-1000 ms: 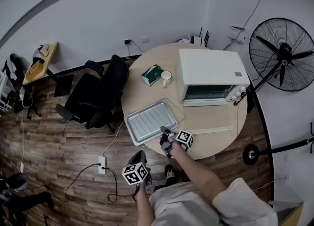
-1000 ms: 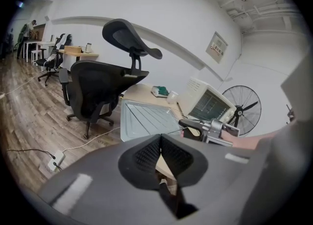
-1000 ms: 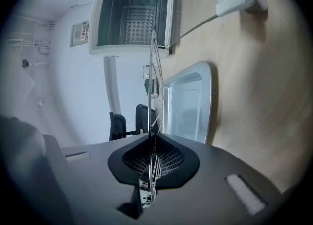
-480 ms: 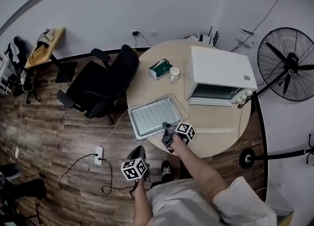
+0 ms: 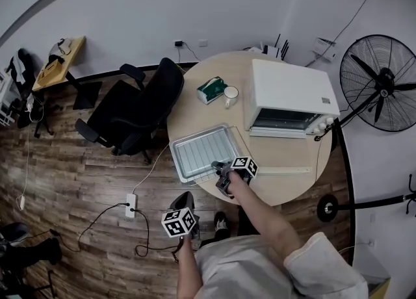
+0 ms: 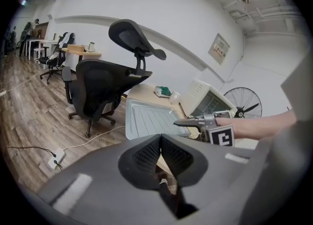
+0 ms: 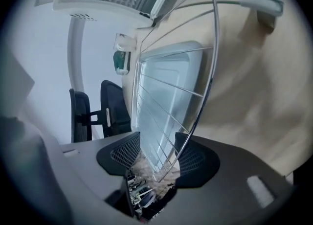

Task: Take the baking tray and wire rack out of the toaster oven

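Observation:
The silver baking tray (image 5: 197, 155) lies on the round wooden table (image 5: 292, 168), left of the white toaster oven (image 5: 292, 90). The wire rack (image 7: 188, 79) rests over the tray (image 7: 168, 87), one corner reaching between my right gripper's pads. My right gripper (image 5: 220, 169) sits at the tray's near right corner; its jaws are opening and stand apart around the rack wire (image 7: 159, 156). My left gripper (image 5: 184, 199) hangs below the table's edge over the floor, its pads shut together on nothing (image 6: 160, 151). The left gripper view also shows the tray (image 6: 146, 120) and the right gripper (image 6: 185, 121).
A mug (image 5: 231, 97) and a green tissue pack (image 5: 212, 90) stand behind the tray. A black office chair (image 5: 140, 112) is left of the table, a floor fan (image 5: 383, 83) at the right. A power strip (image 5: 131, 205) with cables lies on the wood floor.
My right gripper's jaws went from shut on the rack to apart, and it dipped toward the tray. The rack now lies lower over the tray. The left gripper stayed put.

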A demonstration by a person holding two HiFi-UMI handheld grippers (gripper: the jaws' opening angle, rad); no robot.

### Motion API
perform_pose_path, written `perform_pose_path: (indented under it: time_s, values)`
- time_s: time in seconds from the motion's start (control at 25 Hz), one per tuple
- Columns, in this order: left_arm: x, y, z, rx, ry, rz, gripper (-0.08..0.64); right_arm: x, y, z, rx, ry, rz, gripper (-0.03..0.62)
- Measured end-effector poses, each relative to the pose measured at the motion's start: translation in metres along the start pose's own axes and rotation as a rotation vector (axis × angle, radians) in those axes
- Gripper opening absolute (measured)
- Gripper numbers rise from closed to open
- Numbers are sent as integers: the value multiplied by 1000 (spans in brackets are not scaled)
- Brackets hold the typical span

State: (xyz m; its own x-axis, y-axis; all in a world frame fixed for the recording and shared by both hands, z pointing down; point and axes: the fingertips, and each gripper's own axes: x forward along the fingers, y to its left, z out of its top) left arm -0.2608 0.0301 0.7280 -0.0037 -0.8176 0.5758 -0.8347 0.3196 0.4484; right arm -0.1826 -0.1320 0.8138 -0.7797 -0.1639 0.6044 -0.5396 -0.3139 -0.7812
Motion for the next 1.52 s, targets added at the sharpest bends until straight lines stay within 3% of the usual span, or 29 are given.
perform_pose_path:
  time_s: [0.28,0.8,1.08,1.52]
  values:
    - [-1,-4,-1,5,1,-7,57,-4,-19,-15,4,65,-13,199]
    - [6,-13,2,37,12,-20,57,-27,-22,-37,-130,120,43,199]
    - [16,-31,7,84,28,-60,57,-69,-26,-28,-277,100,78,201]
    - [42,-94,12,214,72,-182,57,-150,-20,-8,-704,-110,-23,201]
